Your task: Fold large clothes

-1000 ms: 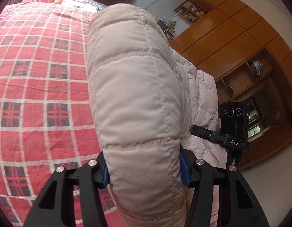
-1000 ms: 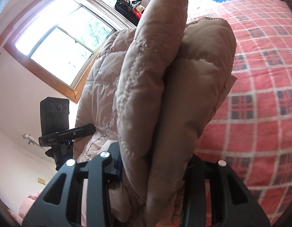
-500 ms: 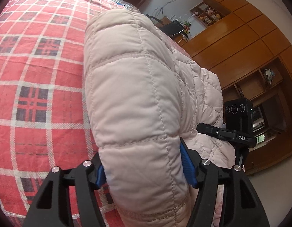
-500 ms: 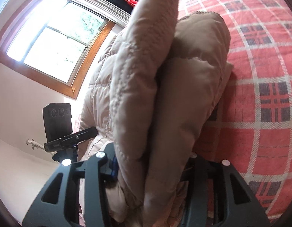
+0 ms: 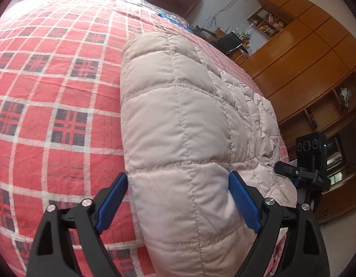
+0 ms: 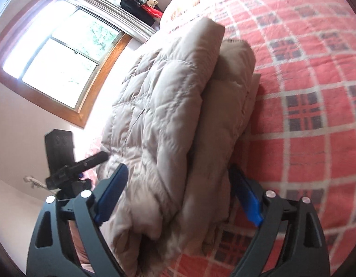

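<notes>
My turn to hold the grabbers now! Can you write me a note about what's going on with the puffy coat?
Left gripper: open, blue fingers either side of the folded edge of the puffy coat, not squeezing.
Right gripper: open too, straddling the other end of the coat.
The coat lies on the red checked bedspread, doubled over in thick layers.
Done: fold made, coat set down.
Left: pull both grippers back; tidy or fold again if it looks too big.
</notes>
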A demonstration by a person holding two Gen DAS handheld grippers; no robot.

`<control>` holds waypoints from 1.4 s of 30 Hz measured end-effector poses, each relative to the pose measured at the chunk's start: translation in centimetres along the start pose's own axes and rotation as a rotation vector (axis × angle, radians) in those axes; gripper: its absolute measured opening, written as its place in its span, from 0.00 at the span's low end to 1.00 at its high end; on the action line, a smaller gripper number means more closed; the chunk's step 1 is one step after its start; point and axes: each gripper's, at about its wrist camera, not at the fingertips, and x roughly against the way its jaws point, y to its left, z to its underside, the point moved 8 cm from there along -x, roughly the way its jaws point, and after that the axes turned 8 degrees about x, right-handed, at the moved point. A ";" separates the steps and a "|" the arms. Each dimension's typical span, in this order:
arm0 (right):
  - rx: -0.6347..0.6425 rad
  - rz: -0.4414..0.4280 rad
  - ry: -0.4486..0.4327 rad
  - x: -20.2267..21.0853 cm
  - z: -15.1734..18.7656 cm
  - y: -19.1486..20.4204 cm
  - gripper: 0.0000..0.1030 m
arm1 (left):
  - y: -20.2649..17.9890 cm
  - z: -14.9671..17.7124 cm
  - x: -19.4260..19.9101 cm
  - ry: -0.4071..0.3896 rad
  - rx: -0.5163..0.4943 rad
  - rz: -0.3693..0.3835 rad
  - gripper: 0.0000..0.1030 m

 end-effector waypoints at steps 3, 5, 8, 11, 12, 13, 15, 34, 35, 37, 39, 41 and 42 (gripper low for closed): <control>0.037 0.127 -0.015 2.1 1.5 0.5 0.89 | 0.1 0.9 1.9 -0.062 -0.013 -0.109 0.87; 0.054 0.209 -0.036 3.7 2.5 0.9 0.89 | -0.1 1.9 3.1 -0.095 -0.017 -0.158 0.89; 0.071 0.304 -0.053 5.2 4.2 2.0 0.91 | 0.3 3.4 4.5 -0.134 -0.027 -0.260 0.91; 0.079 0.405 -0.068 5.7 5.9 3.0 0.93 | 0.4 4.7 5.6 -0.165 -0.042 -0.331 0.91; 0.082 0.425 -0.069 5.2 6.5 3.4 0.93 | 0.3 5.1 5.9 -0.168 -0.048 -0.349 0.91; 0.082 0.449 -0.070 5.3 6.9 3.7 0.93 | 0.4 5.6 6.1 -0.174 -0.054 -0.365 0.91; 0.084 0.492 -0.079 5.7 8.3 4.2 0.94 | 0.0 6.3 6.5 -0.192 -0.067 -0.404 0.91; 0.151 0.702 -0.134 6.4 15.2 10.6 0.94 | -2.1 13.9 12.0 -0.302 -0.139 -0.541 0.93; 0.151 0.704 -0.144 6.7 15.3 10.8 0.94 | -2.2 14.2 12.4 -0.310 -0.141 -0.550 0.93; 0.148 0.714 -0.159 7.3 15.5 11.2 0.94 | -2.3 14.7 13.1 -0.325 -0.142 -0.562 0.93; 0.141 0.718 -0.171 7.7 15.8 11.4 0.94 | -2.3 15.1 13.8 -0.334 -0.136 -0.564 0.93; 0.136 0.723 -0.178 8.1 16.1 11.6 0.94 | -2.4 15.5 14.5 -0.348 -0.138 -0.574 0.93; 0.134 0.725 -0.181 8.3 16.2 11.7 0.94 | -2.5 15.7 14.7 -0.355 -0.141 -0.579 0.93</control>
